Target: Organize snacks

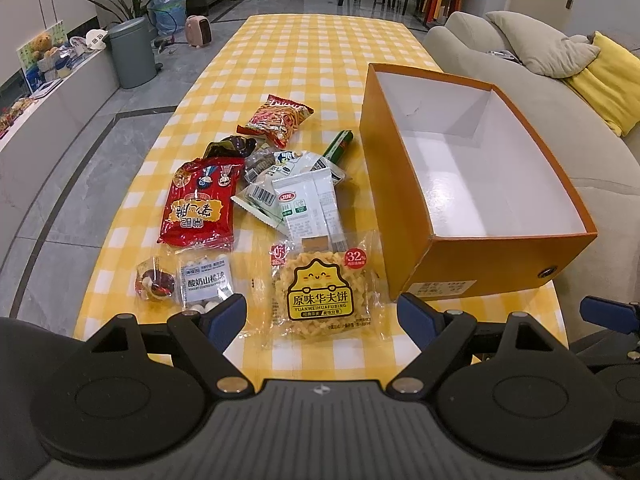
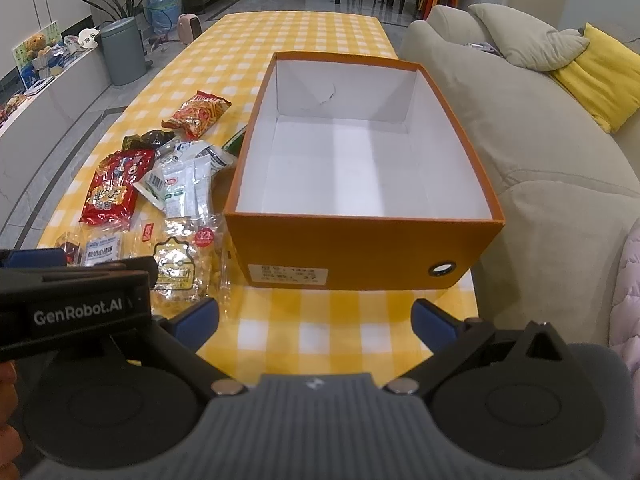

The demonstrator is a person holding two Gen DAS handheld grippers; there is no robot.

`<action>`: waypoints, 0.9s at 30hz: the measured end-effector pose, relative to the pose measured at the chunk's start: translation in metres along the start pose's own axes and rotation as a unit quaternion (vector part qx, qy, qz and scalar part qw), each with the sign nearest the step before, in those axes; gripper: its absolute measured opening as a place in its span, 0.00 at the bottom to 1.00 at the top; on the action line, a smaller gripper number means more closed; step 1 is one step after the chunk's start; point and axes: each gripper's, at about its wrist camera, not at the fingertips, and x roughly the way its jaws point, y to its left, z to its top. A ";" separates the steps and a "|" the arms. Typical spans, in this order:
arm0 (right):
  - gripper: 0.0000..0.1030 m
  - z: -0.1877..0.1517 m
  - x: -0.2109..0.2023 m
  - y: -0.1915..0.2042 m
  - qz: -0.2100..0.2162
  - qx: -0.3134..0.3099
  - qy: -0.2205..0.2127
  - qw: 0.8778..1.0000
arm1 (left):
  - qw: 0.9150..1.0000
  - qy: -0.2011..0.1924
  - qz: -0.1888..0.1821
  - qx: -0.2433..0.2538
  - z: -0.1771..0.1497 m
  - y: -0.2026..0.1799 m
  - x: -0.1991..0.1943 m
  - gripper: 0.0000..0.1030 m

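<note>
With the orange box (image 2: 360,252) empty at the worktop's near right edge and snacks scattered beside it, both the left gripper (image 1: 322,314) and right gripper (image 2: 316,316) hover spread and empty, so sorting seems unstarted; the waffle packet (image 1: 320,292) nearest the near edge looks the likeliest first pick.

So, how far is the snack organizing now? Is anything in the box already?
Nothing looks done yet: the orange box is empty. Nothing is in hand: the left gripper and right gripper are both open. All snacks remain on the table, the waffle pack being nearest the left gripper.
</note>
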 end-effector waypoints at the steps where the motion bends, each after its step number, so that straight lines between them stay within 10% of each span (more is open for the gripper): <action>1: 0.97 0.000 0.000 0.000 0.000 0.000 0.000 1.000 | 1.000 0.001 0.000 -0.001 0.000 0.000 0.000 0.97; 27: 0.97 -0.001 0.003 0.001 0.002 -0.001 0.007 1.000 | 1.000 0.008 0.006 -0.001 -0.001 -0.002 0.002 0.97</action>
